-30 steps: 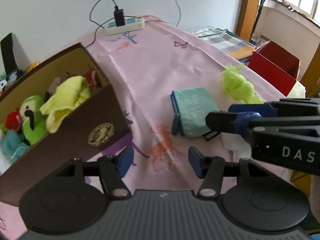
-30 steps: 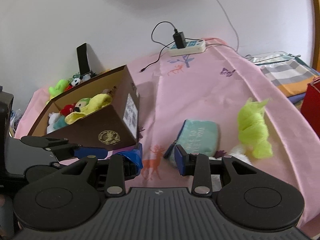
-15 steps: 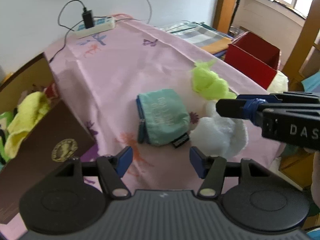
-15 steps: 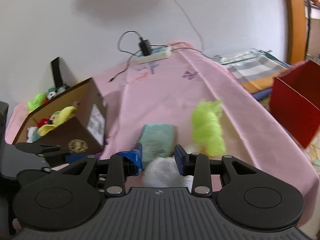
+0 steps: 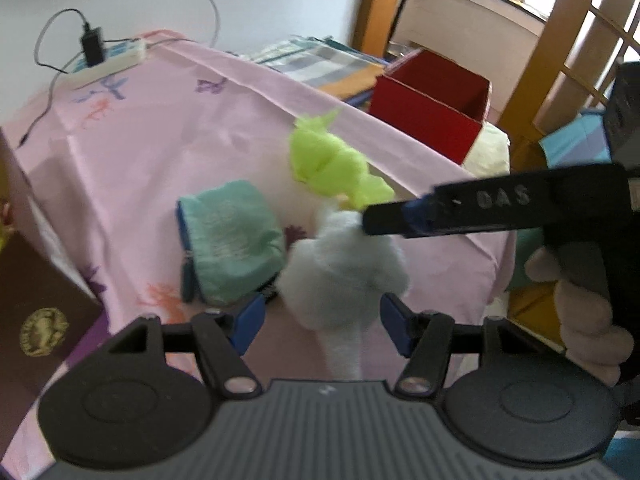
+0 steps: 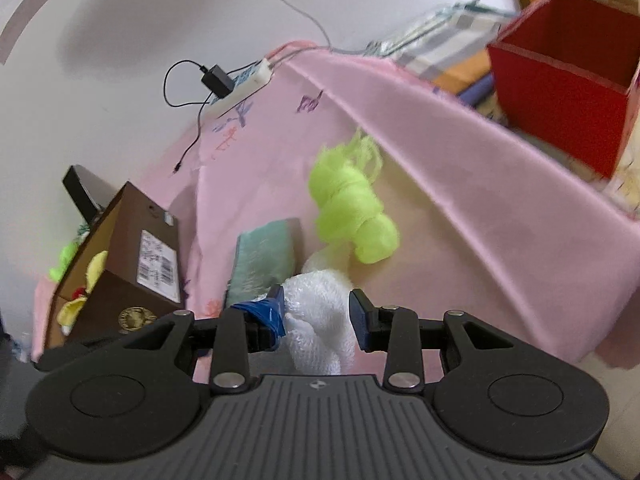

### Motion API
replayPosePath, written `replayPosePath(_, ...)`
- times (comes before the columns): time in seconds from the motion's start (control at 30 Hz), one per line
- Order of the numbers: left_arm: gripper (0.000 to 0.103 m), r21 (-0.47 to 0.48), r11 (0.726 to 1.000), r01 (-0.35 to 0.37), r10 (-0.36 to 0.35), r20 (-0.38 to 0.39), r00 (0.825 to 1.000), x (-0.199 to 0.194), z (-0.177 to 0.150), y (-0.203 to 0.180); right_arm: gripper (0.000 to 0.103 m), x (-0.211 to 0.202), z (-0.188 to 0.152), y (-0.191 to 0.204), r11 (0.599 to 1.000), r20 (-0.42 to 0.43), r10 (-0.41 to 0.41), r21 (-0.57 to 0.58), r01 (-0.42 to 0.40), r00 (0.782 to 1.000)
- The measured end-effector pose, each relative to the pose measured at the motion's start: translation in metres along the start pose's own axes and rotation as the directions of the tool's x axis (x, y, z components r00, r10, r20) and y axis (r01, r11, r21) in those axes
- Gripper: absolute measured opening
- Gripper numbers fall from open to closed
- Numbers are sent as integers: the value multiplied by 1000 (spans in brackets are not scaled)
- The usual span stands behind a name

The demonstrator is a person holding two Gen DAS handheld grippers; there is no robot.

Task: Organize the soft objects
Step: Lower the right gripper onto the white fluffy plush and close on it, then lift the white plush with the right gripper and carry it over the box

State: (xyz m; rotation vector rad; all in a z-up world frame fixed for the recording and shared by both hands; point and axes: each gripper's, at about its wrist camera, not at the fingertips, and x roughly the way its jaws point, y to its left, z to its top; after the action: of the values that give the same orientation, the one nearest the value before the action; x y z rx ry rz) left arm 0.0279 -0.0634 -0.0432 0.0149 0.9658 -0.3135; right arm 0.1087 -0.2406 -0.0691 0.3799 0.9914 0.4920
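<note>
A white fluffy cloth (image 5: 340, 268) lies near the front edge of the pink tablecloth (image 5: 160, 140). It sits between the fingers of my left gripper (image 5: 320, 325), which is open with gaps at both pads. My right gripper (image 6: 318, 314) is also open around the same white cloth (image 6: 320, 320); its left pad touches the cloth and the other pad is just clear. In the left wrist view the right gripper (image 5: 372, 220) reaches in from the right over the cloth's top. A lime-green fluffy piece (image 5: 332, 164) and a teal pouch (image 5: 232, 240) lie just behind.
A brown cardboard box (image 6: 132, 264) with soft toys stands on the left. A red box (image 6: 560, 76) sits beyond the table's right edge. A power strip (image 5: 108, 60) with a cable lies at the far end. A hand (image 5: 580, 320) holds the right gripper.
Both grippers have swung right and down toward the table's front edge. The white cloth now lies between both pairs of fingers. The brown box has slid to the left of both views.
</note>
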Motion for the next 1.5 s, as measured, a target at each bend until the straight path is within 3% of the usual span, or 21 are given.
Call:
replayPosePath(0.1,62,6,1000,10,-10,-29,1000,10,-1,-3,20,8,0,-1,998,-25,48,44,-47,999)
replayPosePath(0.4,62,26,1000,-1,2,-48,999,21,-5,-1,27,17,-2,2,998,-6,64,20,-63,998)
replayPosePath(0.77,62,45,999,-21,24,-71,997,33,0,0,44,30,-1,-19,972,-59,133,202,-119,989)
replayPosePath(0.87,62,34,999,-24,27,-88,996,37,0,4,45,40,-2,-16,960,-113,191,228,-161,975)
replayPosePath(1.07,61,48,999,-12,17,-99,995,37,-4,9,43,35,-9,6,985,-122,160,86,-150,980)
replayPosePath(1.33,59,117,992,37,-28,-76,997,11,-22,7,42,23,-14,16,985,-165,170,63,-162,971)
replayPosePath(1.5,59,132,991,32,-29,-25,999,-14,-29,15,42,18,-12,43,982,-169,181,-30,-188,969)
